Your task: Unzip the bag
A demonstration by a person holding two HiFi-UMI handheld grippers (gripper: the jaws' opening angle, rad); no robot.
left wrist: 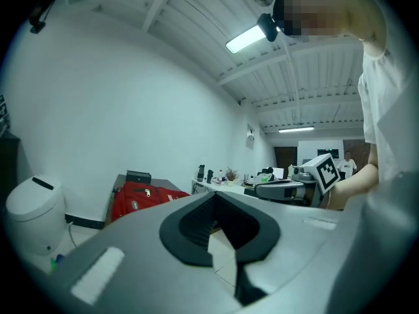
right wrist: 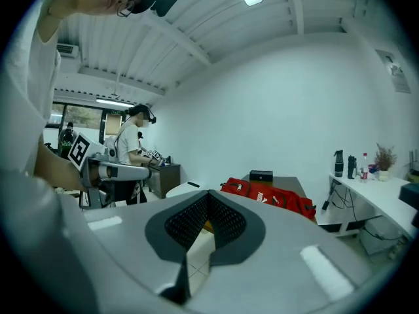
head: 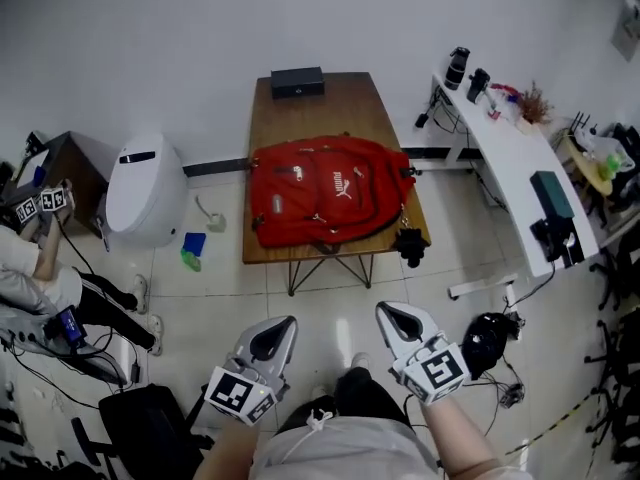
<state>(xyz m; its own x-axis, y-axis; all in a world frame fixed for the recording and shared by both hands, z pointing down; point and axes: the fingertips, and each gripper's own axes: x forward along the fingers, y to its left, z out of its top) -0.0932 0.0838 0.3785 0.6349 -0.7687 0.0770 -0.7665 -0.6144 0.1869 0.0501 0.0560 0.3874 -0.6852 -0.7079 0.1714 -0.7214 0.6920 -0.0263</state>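
A red backpack (head: 325,190) lies flat on a small wooden table (head: 330,103) ahead of me, and its zippers look closed. Both grippers are held low near my body, well short of the table. My left gripper (head: 283,325) points toward the table's left leg, its jaws together with nothing between them. My right gripper (head: 389,312) is shut too and holds nothing. The left gripper view shows the left gripper (left wrist: 224,248) with the backpack (left wrist: 141,198) far off. From the right gripper (right wrist: 196,242), the backpack (right wrist: 272,198) is also distant.
A black box (head: 297,81) sits at the table's far end. A white rounded bin (head: 145,188) stands left of the table, and a long white desk (head: 510,158) with gear is on the right. A dark bag (head: 488,338) lies on the floor. A seated person (head: 40,268) is at the far left.
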